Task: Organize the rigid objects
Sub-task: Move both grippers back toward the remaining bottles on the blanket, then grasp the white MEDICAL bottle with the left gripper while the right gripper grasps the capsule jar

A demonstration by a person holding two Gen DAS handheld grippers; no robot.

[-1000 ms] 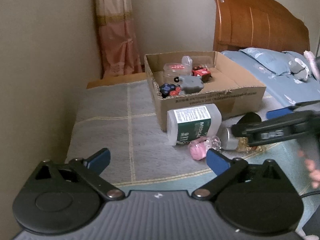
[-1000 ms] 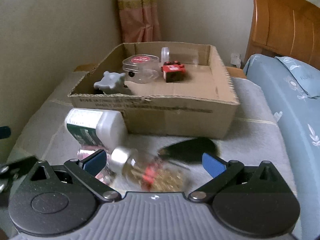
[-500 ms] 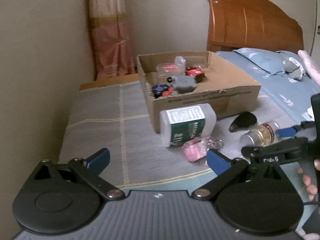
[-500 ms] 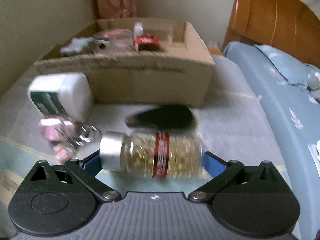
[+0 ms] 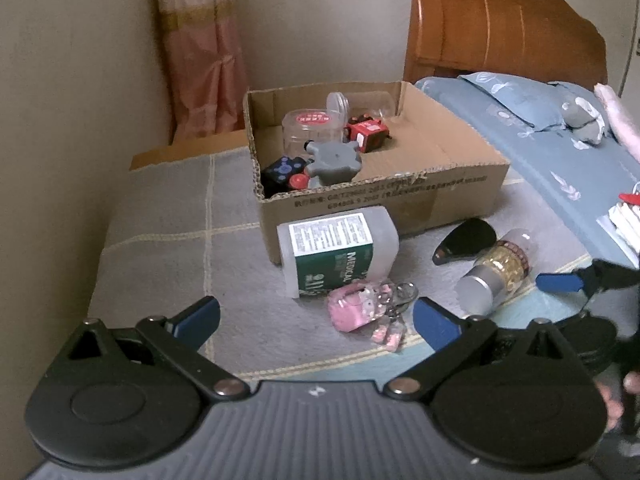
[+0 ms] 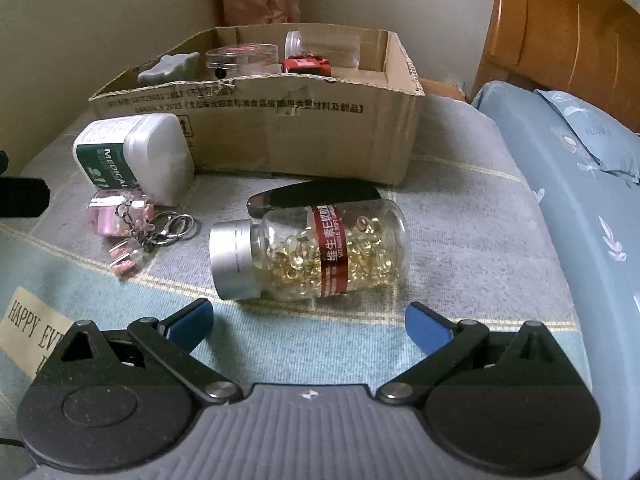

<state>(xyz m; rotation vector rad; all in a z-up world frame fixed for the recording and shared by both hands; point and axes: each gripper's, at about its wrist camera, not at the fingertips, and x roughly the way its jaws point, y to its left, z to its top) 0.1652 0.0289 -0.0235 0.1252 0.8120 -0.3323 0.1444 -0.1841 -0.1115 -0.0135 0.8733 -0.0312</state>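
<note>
A clear jar of golden capsules (image 6: 312, 248) with a silver cap lies on its side on the grey blanket, just beyond my right gripper (image 6: 310, 322), which is open and holds nothing. Behind the jar lies a flat black object (image 6: 316, 196). To the left are a white and green medical bottle (image 6: 136, 156) and a pink keychain (image 6: 128, 232). The left gripper (image 5: 316, 318) is open and holds nothing, with the keychain (image 5: 360, 312) close beyond its right fingertip. The cardboard box (image 5: 400, 196) holds a clear tub, a red toy car (image 5: 366, 134) and a grey piece (image 5: 334, 160).
A wall runs along the left side, with a pink curtain (image 5: 200, 48) in the corner. A wooden headboard (image 5: 500, 24) and blue bedding with a pillow (image 6: 580, 152) lie to the right. A hand (image 5: 616, 400) holds the right gripper (image 5: 568, 296) at the right edge.
The right gripper has drawn back from the capsule jar, which lay between its fingertips half a second ago and now lies ahead of them. The left gripper has shifted slightly.
</note>
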